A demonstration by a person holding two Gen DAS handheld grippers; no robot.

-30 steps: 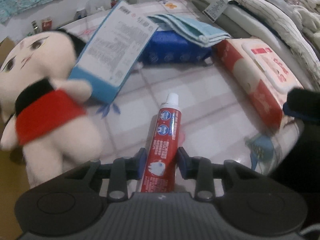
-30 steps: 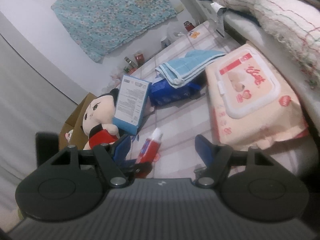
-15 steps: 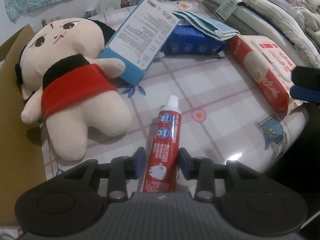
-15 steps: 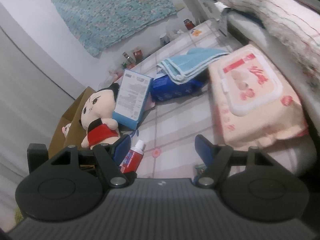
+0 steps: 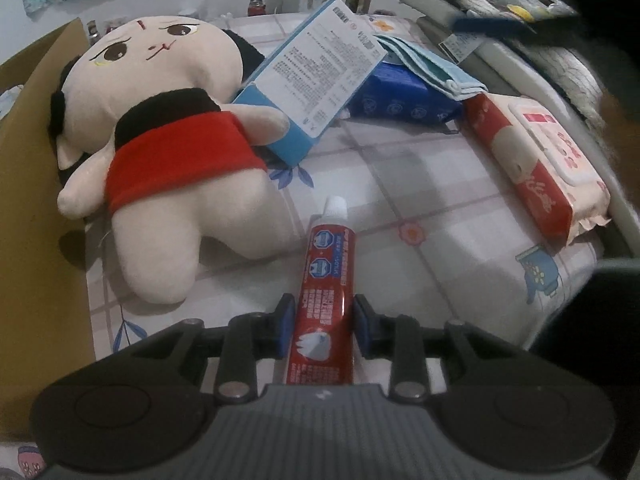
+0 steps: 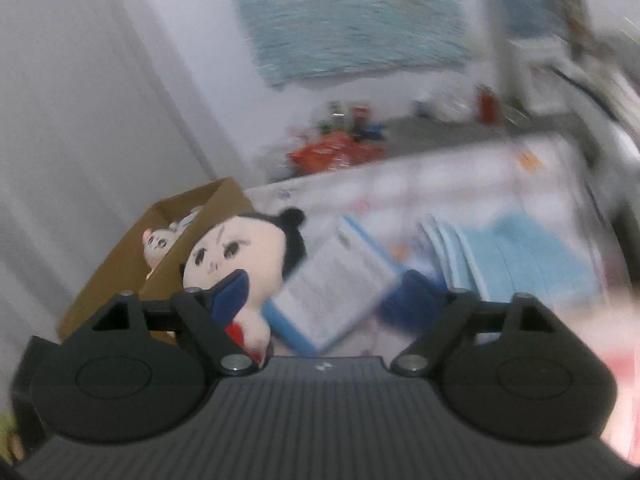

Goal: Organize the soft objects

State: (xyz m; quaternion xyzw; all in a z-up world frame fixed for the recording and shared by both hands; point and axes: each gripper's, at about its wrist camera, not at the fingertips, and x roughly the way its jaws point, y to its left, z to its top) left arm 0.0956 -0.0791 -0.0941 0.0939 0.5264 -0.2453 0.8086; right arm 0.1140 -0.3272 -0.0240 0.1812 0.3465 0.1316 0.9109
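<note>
Plush doll [image 5: 168,152], one in red and black, lies on its back on the counter [image 5: 440,208] beside the cardboard box [image 5: 36,184]. Also counted: one toothpaste tube [image 5: 326,300], one blue-edged carton [image 5: 316,76] leaning on the doll's arm, one blue packet [image 5: 400,96] under one folded blue towel [image 5: 432,64], one wet-wipe pack [image 5: 536,164]. Left claw [image 5: 320,326] grips the tube, jaws having just closed further. Only the right wrist view shows a second, smaller plush [image 6: 158,242] inside the box (the left sees just the box wall). Right claw [image 6: 320,300] stands wide, jaws having just been opening, nothing between them; its right fingertip is lost in blur, as is the counter's far side.
</note>
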